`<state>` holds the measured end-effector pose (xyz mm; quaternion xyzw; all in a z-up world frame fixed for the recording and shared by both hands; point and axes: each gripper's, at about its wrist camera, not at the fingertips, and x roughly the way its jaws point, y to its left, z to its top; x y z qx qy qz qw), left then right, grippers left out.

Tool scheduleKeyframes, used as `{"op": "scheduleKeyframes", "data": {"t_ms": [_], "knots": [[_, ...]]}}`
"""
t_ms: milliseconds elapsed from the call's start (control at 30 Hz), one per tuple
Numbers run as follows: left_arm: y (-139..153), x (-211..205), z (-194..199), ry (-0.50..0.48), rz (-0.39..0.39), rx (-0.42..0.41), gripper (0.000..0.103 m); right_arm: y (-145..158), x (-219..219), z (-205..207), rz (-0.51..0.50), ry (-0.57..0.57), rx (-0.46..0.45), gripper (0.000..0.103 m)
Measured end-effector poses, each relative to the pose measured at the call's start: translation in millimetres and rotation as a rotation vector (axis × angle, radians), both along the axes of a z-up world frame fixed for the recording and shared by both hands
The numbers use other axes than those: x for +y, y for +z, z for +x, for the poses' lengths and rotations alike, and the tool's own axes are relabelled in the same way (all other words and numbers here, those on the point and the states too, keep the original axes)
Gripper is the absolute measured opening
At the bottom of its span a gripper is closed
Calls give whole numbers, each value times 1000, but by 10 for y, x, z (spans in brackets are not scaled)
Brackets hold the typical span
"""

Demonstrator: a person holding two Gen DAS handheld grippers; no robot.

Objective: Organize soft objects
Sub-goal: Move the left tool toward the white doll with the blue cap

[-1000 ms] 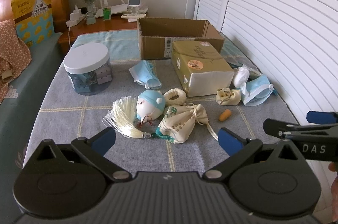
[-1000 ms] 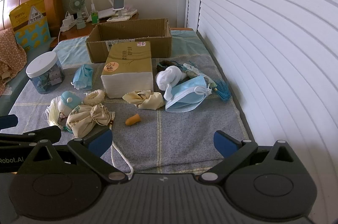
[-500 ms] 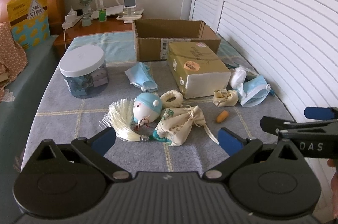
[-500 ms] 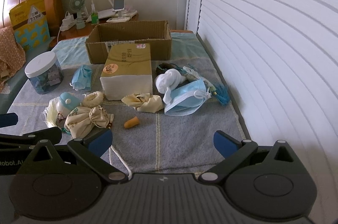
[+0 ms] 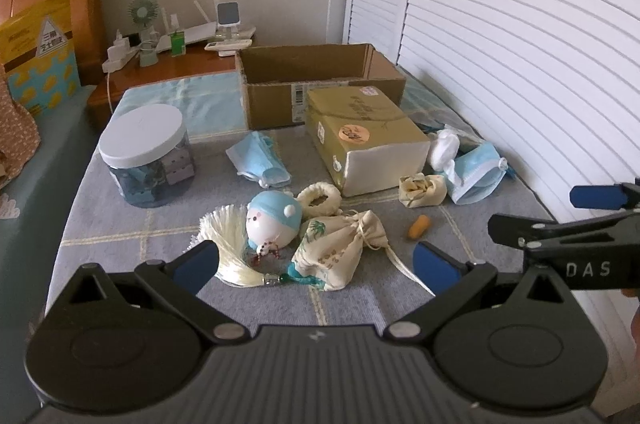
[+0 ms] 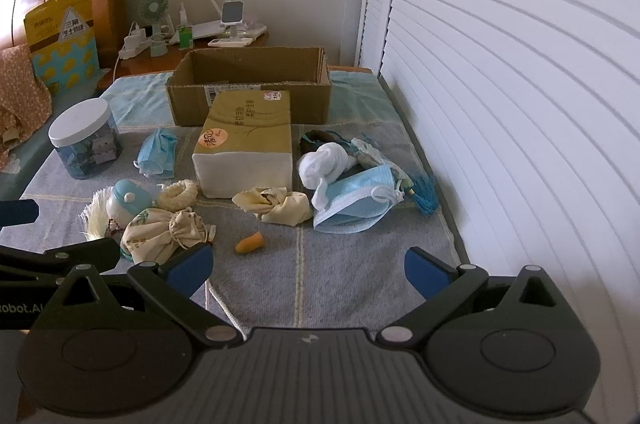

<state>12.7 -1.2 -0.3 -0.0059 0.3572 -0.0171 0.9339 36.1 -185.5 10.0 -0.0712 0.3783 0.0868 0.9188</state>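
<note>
1. Two handheld grippers hover over the near edge of a grey checked blanket [image 6: 340, 276]; left gripper [image 5: 316, 262] and right gripper [image 6: 308, 266] both have blue-padded fingers spread wide, nothing between them.
2. Cream printed drawstring pouch [image 5: 334, 250] lies just ahead of the left gripper, touching a round white doll head with blue cap [image 5: 272, 222] and a cream tassel [image 5: 230, 244].
3. Cream fabric ring [image 5: 320, 198] sits just behind the pouch.
4. Small orange foam earplug [image 6: 249, 244] lies alone, mid-blanket.
5. Crumpled cream cloth [image 6: 280, 204] sits beside a blue face mask [image 6: 354, 202] with a white sock bundle [image 6: 324, 164] behind it.
6. Second blue face mask [image 6: 157, 152] lies left of a tan-wrapped tissue pack [image 6: 244, 144].
7. Open brown cardboard box [image 6: 248, 84] stands at the far side, behind the pack.
8. Clear jar with white lid [image 5: 146, 152] stands far left.
</note>
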Motion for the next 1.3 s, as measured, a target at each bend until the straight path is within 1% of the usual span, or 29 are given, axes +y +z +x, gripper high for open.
{"op": "scheduleKeyframes", "data": {"t_ms": [200,367,533,667,833,967,1067,1233,1300], "knots": [[-71,102,11,-34,-58,-10,102,-16,-4,8,7,33,-15,103],[-157,149,24,-46,-18,2,102,-73,-2,38,-4,61,-18,103],[-261,262,34,-42,-42,15,102,-173,3,71,-16,94,-16,103],[-310,351,51,-28,-48,11,102,-276,4,115,-30,113,2,103],[-388,457,97,-19,-76,39,102,-385,38,157,-32,159,25,103],[-457,497,126,-21,-57,60,102,-449,88,200,-9,213,35,103],[-498,523,144,-37,-62,73,102,-563,141,271,-8,246,58,103],[-501,556,176,-50,-68,57,102,-779,182,389,-6,263,118,103],[-486,577,217,-56,-69,54,102,-807,201,389,-21,273,104,103]]}}
